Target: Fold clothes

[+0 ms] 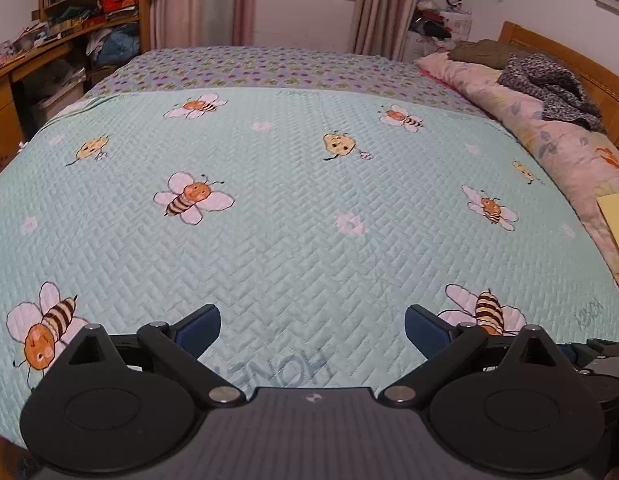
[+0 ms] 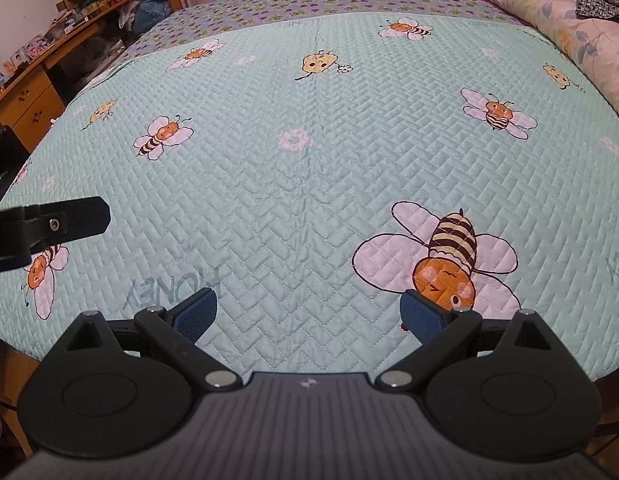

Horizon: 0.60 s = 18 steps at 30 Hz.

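Left wrist view: your left gripper (image 1: 312, 330) hangs over the near edge of the quilt (image 1: 293, 184), fingers wide apart, nothing between them.
Clothes: a dark patterned garment (image 1: 549, 84) lies far right by the headboard (image 1: 565, 54).
Right wrist view: your right gripper (image 2: 308, 314) has its fingers apart too, empty, over the quilt (image 2: 309, 160).

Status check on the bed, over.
Left gripper open, empty. Right gripper open, empty. Dark speckled garment heaped on pink duvet by headboard, untouched. Bee quilt unobstructed.
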Available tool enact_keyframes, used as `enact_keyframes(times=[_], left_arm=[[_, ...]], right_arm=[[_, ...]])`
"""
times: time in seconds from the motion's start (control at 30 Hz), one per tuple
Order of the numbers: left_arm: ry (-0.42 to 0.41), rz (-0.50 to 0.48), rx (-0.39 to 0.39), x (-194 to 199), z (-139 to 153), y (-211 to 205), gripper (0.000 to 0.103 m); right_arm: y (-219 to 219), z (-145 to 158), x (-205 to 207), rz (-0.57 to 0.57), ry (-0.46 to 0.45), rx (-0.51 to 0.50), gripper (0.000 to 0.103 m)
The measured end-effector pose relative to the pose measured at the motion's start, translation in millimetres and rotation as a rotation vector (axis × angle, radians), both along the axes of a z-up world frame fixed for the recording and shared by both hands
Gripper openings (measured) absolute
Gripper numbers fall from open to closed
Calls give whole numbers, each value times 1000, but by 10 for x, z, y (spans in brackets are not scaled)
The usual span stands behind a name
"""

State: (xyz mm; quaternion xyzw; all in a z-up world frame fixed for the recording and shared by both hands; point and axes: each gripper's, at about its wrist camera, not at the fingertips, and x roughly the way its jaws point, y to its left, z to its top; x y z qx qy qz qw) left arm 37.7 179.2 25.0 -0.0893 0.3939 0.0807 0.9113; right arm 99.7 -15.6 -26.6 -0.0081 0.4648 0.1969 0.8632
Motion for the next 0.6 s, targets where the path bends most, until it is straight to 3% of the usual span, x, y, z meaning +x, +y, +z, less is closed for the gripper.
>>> enact_keyframes(times=[0.6], left_arm=[[109, 59, 57, 170, -227, 118, 100]], right_arm=[[134, -148, 166, 21, 30, 7, 98]])
